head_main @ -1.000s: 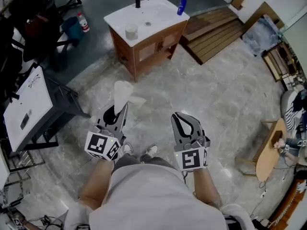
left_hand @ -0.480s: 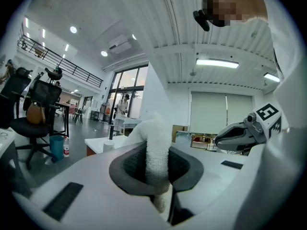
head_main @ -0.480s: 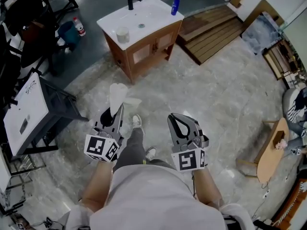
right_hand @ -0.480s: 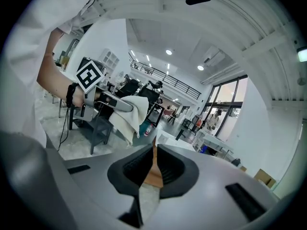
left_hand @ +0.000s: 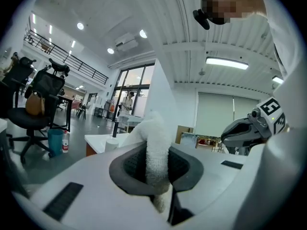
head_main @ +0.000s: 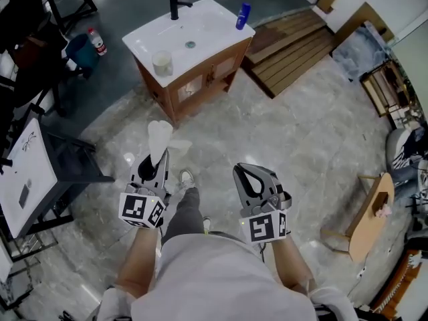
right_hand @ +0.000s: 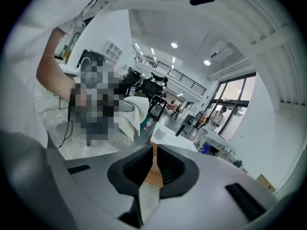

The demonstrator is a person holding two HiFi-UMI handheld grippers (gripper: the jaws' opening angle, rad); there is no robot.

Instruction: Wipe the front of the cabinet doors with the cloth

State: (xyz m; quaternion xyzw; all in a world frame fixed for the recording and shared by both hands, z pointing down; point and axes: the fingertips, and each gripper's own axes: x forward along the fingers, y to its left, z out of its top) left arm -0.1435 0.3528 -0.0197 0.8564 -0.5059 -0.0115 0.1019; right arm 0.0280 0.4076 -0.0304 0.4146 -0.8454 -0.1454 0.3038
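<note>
The left claw [head_main: 160, 160] is clamped on the white cloth [head_main: 159, 134]. The cloth stands up from between the jaws and flops over forward. In the left gripper view the towelling fills the gap between the pads. The right claw [head_main: 245, 170] has its jaws drawn almost together, with only a thin slit between them, and grips nothing. Both claws are held side by side at waist height above the marble floor [head_main: 314, 146], well short of the cabinet [head_main: 175, 91]. Its two pale-panelled doors [head_main: 190, 87] face the person. The white counter [head_main: 207, 35] on the cabinet carries a black tap [head_main: 176, 4], a blue bottle [head_main: 242, 15] and what looks like a pale cup [head_main: 161, 63], though it is small.
</note>
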